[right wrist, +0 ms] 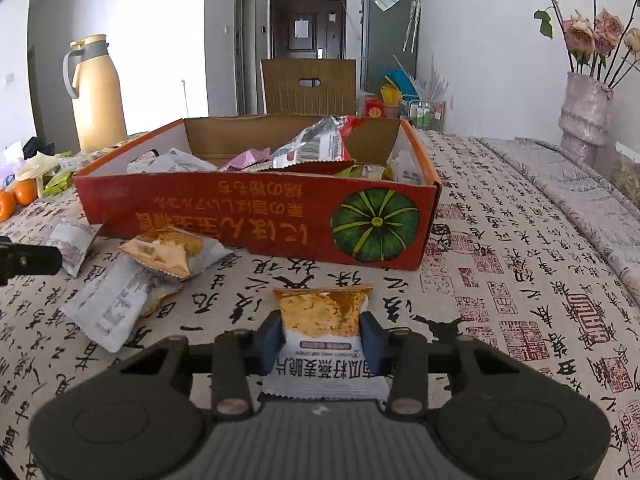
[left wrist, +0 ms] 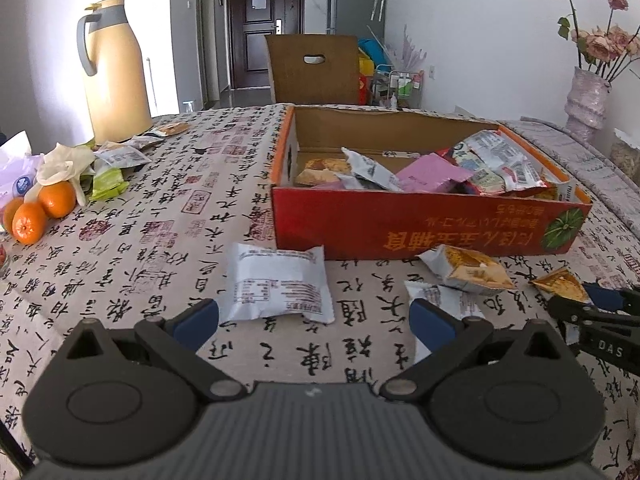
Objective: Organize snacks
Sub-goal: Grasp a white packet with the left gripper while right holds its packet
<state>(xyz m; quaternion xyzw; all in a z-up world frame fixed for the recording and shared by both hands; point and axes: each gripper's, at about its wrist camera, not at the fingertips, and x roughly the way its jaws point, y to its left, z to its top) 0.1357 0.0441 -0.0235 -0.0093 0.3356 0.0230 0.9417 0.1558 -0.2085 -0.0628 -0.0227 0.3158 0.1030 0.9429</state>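
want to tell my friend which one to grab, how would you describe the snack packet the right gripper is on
Start at the red cardboard box with the green pumpkin picture, standing on the calligraphy-print tablecloth. In front of its pumpkin end, apart from the box, lies one small snack packet between the pads of the right gripper. Unlike the packets piled further left, it lies alone, orange crisp picture facing up.

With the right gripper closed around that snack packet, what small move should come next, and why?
Probably lift: the right gripper pinches the orange-and-white cracker packet lying on the calligraphy-print tablecloth, short of the red cardboard box holding other snacks.
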